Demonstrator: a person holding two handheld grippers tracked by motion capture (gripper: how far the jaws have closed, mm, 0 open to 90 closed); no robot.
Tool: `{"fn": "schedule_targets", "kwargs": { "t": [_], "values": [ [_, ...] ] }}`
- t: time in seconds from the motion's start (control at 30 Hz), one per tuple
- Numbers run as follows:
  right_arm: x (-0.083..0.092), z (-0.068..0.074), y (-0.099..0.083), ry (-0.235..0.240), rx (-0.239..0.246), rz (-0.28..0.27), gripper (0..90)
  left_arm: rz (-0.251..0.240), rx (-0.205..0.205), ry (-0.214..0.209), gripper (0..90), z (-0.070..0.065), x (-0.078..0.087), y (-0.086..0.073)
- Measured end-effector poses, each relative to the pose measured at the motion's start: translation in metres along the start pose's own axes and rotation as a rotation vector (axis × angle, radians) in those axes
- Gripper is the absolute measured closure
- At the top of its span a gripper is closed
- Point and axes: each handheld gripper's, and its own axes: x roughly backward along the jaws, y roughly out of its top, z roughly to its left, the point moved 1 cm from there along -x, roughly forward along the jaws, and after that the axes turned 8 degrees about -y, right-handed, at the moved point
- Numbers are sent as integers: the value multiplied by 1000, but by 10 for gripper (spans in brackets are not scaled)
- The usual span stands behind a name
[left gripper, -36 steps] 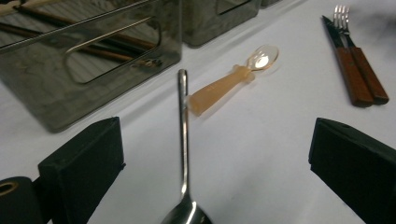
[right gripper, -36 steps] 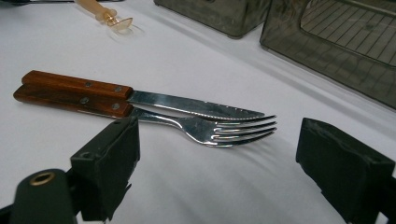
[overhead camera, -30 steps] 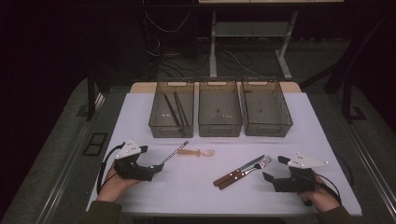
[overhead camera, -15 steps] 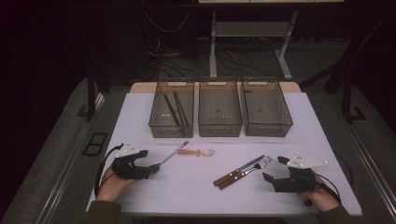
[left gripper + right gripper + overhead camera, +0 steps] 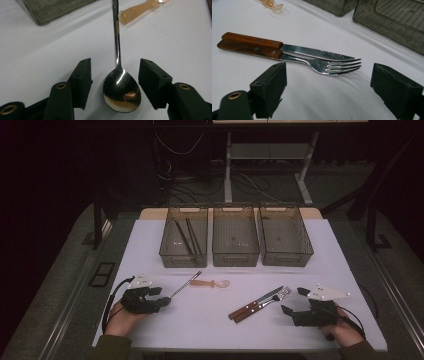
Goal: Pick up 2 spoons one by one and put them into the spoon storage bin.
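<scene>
Left gripper view shows the left tongs (image 5: 114, 83) have just been closing around the shiny spoon (image 5: 122, 90) lying on the white tabletop (image 5: 175, 42), not yet squeezing it, so a pick-up looks close, while the right tongs (image 5: 337, 92) stay spread wide.

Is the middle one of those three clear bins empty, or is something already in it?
Empty, as far as shows: the middle bin shows only its bare floor, while the left bin holds dark chopsticks.
</scene>
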Motion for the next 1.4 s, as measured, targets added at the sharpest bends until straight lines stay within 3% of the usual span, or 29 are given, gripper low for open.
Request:
{"fn": "schedule_targets", "kwargs": {
  "t": [0.27,0.53,0.9,1.23,1.4],
  "values": [
    [0,0,0,0,3,1,139,60,-22,19,483,-5,-4,-1],
    [0,0,0,-1,4,3,139,82,-39,13,553,-11,-6,0],
    [0,0,0,-1,9,5,139,95,-1,33,666,-14,-8,4],
    [1,0,0,1,9,5,139,94,-4,44,777,-16,-6,7],
    [1,0,0,1,9,5,139,90,13,50,812,-17,-7,10]
  ]
}}
